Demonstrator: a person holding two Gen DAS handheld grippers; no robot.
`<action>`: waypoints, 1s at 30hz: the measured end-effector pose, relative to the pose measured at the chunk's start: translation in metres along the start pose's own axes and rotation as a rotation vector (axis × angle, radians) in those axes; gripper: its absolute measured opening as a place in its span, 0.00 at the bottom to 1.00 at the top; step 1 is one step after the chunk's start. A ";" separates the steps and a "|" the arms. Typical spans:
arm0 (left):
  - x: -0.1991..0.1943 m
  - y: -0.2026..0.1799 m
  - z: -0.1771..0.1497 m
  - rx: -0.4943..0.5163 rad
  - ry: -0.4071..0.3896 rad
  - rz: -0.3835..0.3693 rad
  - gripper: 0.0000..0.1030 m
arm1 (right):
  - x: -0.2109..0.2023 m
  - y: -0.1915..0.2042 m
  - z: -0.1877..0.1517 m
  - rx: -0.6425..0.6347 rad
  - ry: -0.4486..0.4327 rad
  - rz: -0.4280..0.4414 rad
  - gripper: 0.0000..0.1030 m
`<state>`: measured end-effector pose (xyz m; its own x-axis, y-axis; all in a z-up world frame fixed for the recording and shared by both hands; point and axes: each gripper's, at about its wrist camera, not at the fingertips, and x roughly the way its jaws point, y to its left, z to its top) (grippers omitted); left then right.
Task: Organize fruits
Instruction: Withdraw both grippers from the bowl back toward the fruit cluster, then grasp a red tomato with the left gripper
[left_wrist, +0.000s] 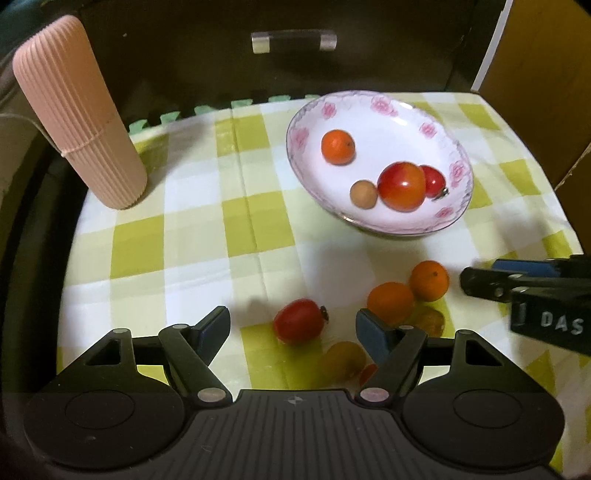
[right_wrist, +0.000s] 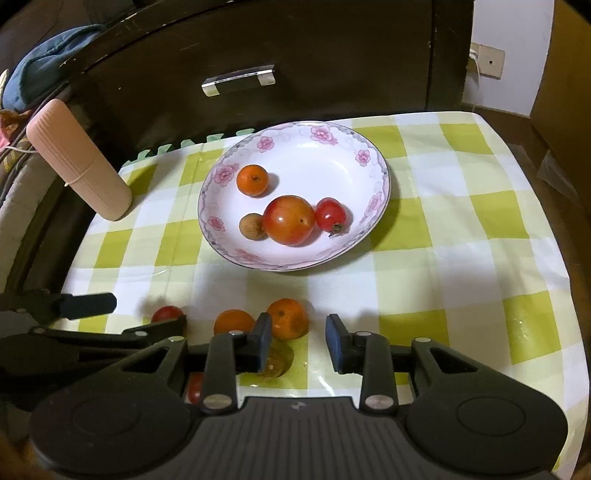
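A white floral plate (left_wrist: 380, 110) (right_wrist: 295, 254) holds a small orange (left_wrist: 338, 146) (right_wrist: 252, 180), a big red tomato (left_wrist: 402, 185) (right_wrist: 289, 220), a cherry tomato (left_wrist: 434, 181) (right_wrist: 331, 214) and a brown longan (left_wrist: 364, 194) (right_wrist: 251, 226). On the cloth in front lie a red cherry tomato (left_wrist: 300, 320) (right_wrist: 167, 314), two oranges (left_wrist: 390, 302) (left_wrist: 429, 280) (right_wrist: 233, 322) (right_wrist: 288, 318) and yellowish fruits (left_wrist: 343, 360) (right_wrist: 275, 360). My left gripper (left_wrist: 291, 326) is open, its jaws either side of the red cherry tomato. My right gripper (right_wrist: 299, 334) is open beside the oranges.
A pink ribbed cylinder (left_wrist: 79, 114) (right_wrist: 79, 158) stands at the back left of the checked cloth (left_wrist: 184, 240) (right_wrist: 461, 240). A dark cabinet with a metal handle (left_wrist: 293, 40) (right_wrist: 239, 79) stands behind. The right gripper's fingers (left_wrist: 491, 284) show at the right of the left wrist view.
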<state>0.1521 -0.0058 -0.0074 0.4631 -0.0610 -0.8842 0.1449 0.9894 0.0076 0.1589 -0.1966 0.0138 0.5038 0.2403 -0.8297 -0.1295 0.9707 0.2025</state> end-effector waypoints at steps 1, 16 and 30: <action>0.002 0.000 0.000 0.005 0.003 0.000 0.78 | 0.000 -0.001 0.000 0.003 0.001 -0.001 0.30; 0.033 -0.005 0.000 0.036 0.064 -0.013 0.49 | 0.012 -0.003 0.000 0.008 0.039 0.013 0.30; 0.036 -0.009 0.005 0.051 0.052 0.002 0.48 | 0.018 -0.004 0.001 0.015 0.051 0.013 0.30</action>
<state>0.1723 -0.0177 -0.0371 0.4175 -0.0511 -0.9072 0.1888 0.9815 0.0316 0.1695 -0.1963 -0.0014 0.4580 0.2524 -0.8524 -0.1224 0.9676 0.2208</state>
